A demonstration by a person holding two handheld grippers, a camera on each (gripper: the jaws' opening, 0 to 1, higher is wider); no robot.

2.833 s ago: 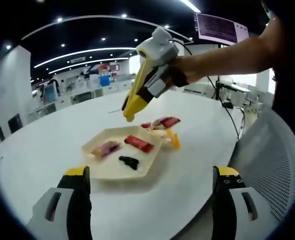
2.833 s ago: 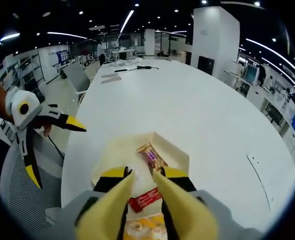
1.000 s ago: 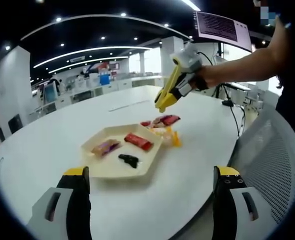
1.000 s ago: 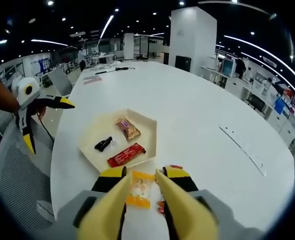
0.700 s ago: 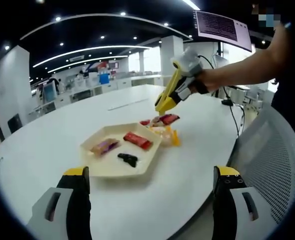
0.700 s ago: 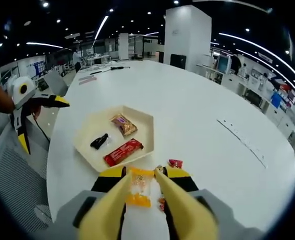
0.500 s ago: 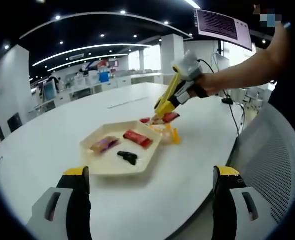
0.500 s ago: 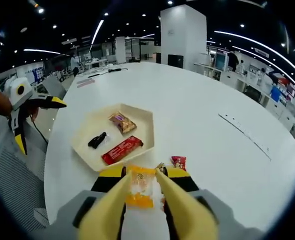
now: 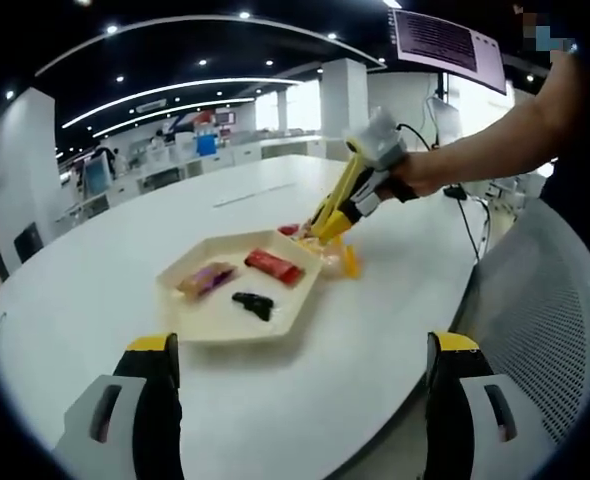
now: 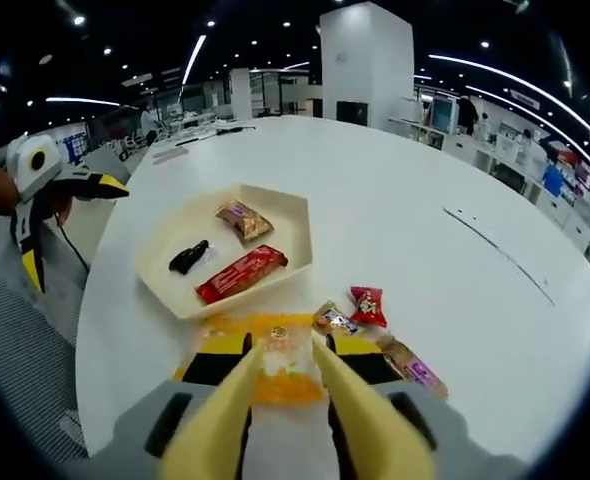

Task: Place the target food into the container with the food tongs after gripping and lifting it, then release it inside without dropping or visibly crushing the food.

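Up front in the left gripper view, the left gripper (image 9: pixel 295 400) stood with its black, yellow-capped jaws spread wide and nothing between them, above a smooth white table (image 9: pixel 95 270). A pale hexagonal tray (image 9: pixel 200 325) lay on the table, holding a glossy red bar (image 9: pixel 273 266), a crinkled brown-and-purple wrapper (image 9: pixel 204 279) and a small black piece (image 9: pixel 253 303). Just beyond the tray's far edge, the right gripper (image 9: pixel 325 232), held in a person's hand (image 9: pixel 412 176), angled its yellow tips down onto an orange-edged packet (image 9: pixel 341 258).

From the right gripper view, that gripper's (image 10: pixel 283 368) tapering yellow jaws were closed on the clear, orange-edged packet (image 10: pixel 284 366), which sat low over the table (image 10: pixel 415 240) just outside the tray's (image 10: pixel 300 215) near rim. Beside it lay a red candy (image 10: pixel 367 304), a gold-and-blue wrapper (image 10: pixel 334 320) and a tan bar (image 10: pixel 408 364). Inside the tray were the red bar (image 10: pixel 241 273), the brown wrapper (image 10: pixel 239 221) and the black piece (image 10: pixel 188 256). The left gripper (image 10: pixel 65 215) hung open at the left edge.
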